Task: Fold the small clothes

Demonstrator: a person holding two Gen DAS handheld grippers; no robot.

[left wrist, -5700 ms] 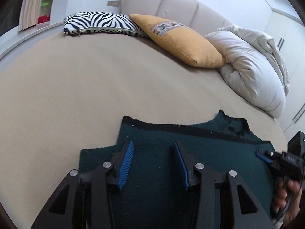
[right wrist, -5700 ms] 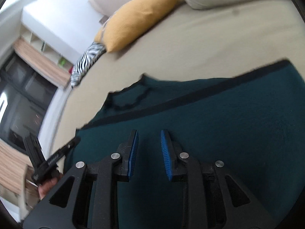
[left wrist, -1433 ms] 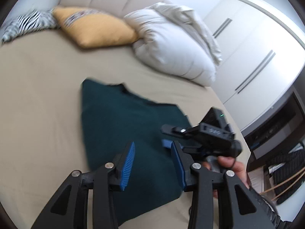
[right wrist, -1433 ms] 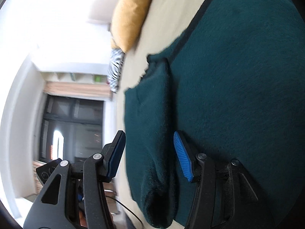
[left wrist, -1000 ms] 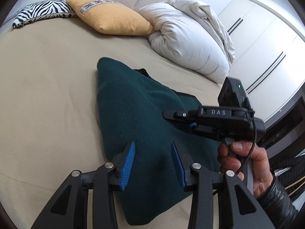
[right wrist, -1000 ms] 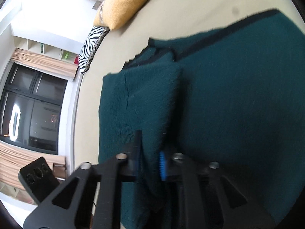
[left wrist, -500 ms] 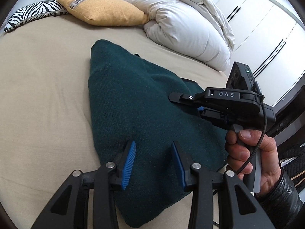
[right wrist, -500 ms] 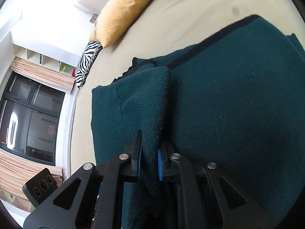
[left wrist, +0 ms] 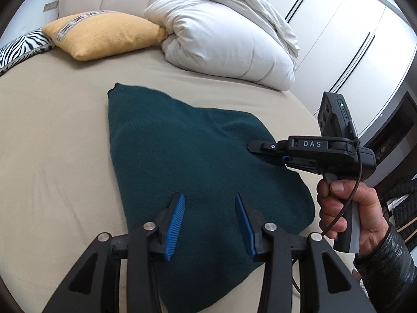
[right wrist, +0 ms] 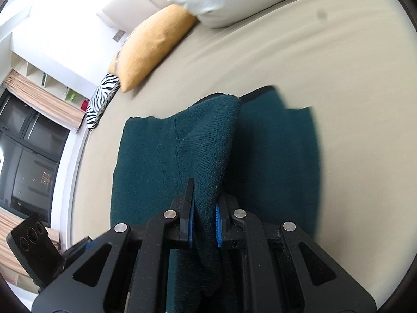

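So the dark teal knit garment [left wrist: 187, 156] is lying on the beige bed [left wrist: 52, 135], roughly mid-mattress, and one side of it is lifted up off the sheet so it tents into a ridge. It looks like a sweater or something similar, with a darker trim band along one edge that you can see in the right wrist view [right wrist: 258, 94]. Part of it is doubled over itself, so there's a folded layer sitting on top of the flat layer.

The right gripper [right wrist: 204, 221] has its blue pads clamped tight on a bunched fold of that garment, pinching it right at the edge, with fabric hanging below the pads. In the left wrist view you can see the same tool from the side, held by the person's right hand [left wrist: 349, 208] in a black sleeve, its tip buried in the raised cloth.

The left gripper [left wrist: 209, 224] is partly open, jaws well apart with nothing between them. It hangs over the near end of the garment without gripping it; whether it touches the fabric, can't tell.

Further out, at the head of the bed: a mustard yellow cushion [left wrist: 104, 36], a zebra-print pillow [left wrist: 18, 49] beside it, and a bundled white duvet [left wrist: 226, 41]. White wardrobe doors [left wrist: 351, 39] are off to the right, and a dark window [right wrist: 28, 156] shows in the right wrist view.
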